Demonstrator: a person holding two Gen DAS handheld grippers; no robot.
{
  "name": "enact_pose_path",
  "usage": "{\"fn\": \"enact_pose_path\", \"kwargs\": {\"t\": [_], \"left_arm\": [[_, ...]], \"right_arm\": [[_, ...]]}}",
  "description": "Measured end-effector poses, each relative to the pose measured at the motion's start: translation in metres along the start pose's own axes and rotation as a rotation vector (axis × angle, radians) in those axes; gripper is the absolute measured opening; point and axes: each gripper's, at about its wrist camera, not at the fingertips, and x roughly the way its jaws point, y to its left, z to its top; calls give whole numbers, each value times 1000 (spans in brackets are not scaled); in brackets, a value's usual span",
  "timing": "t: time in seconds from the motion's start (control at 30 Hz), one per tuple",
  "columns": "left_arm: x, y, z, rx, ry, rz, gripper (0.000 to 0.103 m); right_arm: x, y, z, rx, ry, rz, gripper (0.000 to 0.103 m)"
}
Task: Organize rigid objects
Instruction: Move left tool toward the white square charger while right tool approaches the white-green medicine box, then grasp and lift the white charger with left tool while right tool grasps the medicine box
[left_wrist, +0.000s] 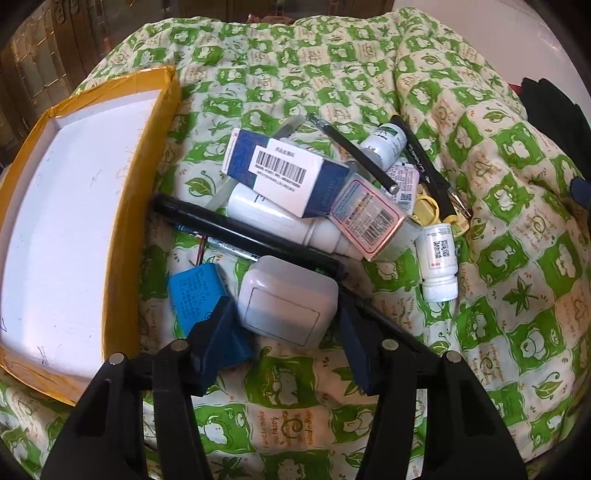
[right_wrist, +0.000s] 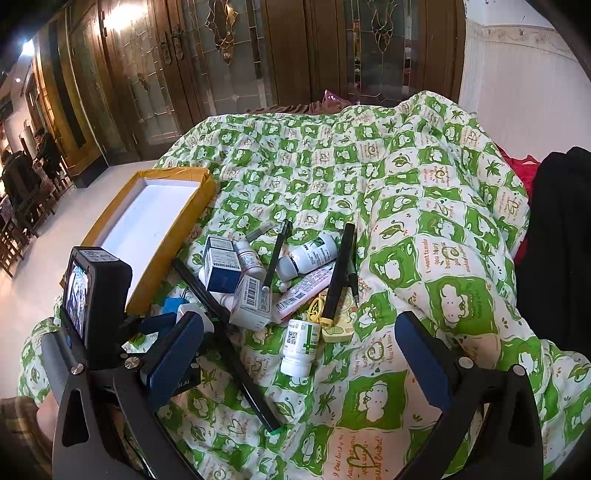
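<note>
A pile of rigid items lies on the green-and-white quilt (left_wrist: 480, 258). My left gripper (left_wrist: 286, 325) is open with its jaws on either side of a white charger block (left_wrist: 286, 302), beside a blue battery pack (left_wrist: 192, 295). Behind lie a long black stick (left_wrist: 240, 229), a blue-and-white box (left_wrist: 284, 173), a white bottle (left_wrist: 284, 221), a pink-labelled box (left_wrist: 369, 218) and a small pill bottle (left_wrist: 439, 258). My right gripper (right_wrist: 299, 354) is open and empty, above the small pill bottle (right_wrist: 299, 343). The left gripper also shows in the right wrist view (right_wrist: 162, 325).
An empty tray with yellow-taped rim (left_wrist: 122, 229) and white inside sits left of the pile; it also shows in the right wrist view (right_wrist: 199, 192). Black pens (right_wrist: 341, 269), a yellow key tag (right_wrist: 314, 308) and a tube (right_wrist: 306, 290) lie in the pile. Wooden glass doors (right_wrist: 221, 74) stand behind.
</note>
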Motion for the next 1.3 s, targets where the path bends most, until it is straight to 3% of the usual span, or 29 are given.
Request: {"fn": "enact_pose_path", "kwargs": {"t": [0.17, 0.33, 0.47, 0.5, 0.63, 0.9, 1.1, 1.3], "left_arm": [[-14, -2, -6, 1, -14, -44, 55], [-29, 1, -21, -37, -15, -74, 55], [-25, 9, -27, -74, 6, -69, 55], [-23, 11, -27, -82, 10, -76, 55], [-23, 11, -27, -87, 3, -85, 55], [-19, 14, -27, -83, 4, -94, 55], [-24, 16, -28, -83, -15, -96, 55], [-36, 21, -35, -96, -47, -86, 55]], "right_arm": [[4, -2, 5, 2, 19, 35, 102], [24, 5, 36, -76, 70, 193, 101], [73, 20, 58, -87, 222, 399, 75], [89, 23, 63, -65, 267, 448, 73], [131, 33, 71, -6, 361, 513, 62], [163, 46, 71, -26, 446, 455, 58], [171, 63, 60, -80, 487, 441, 35], [157, 67, 57, -142, 426, 367, 31]]}}
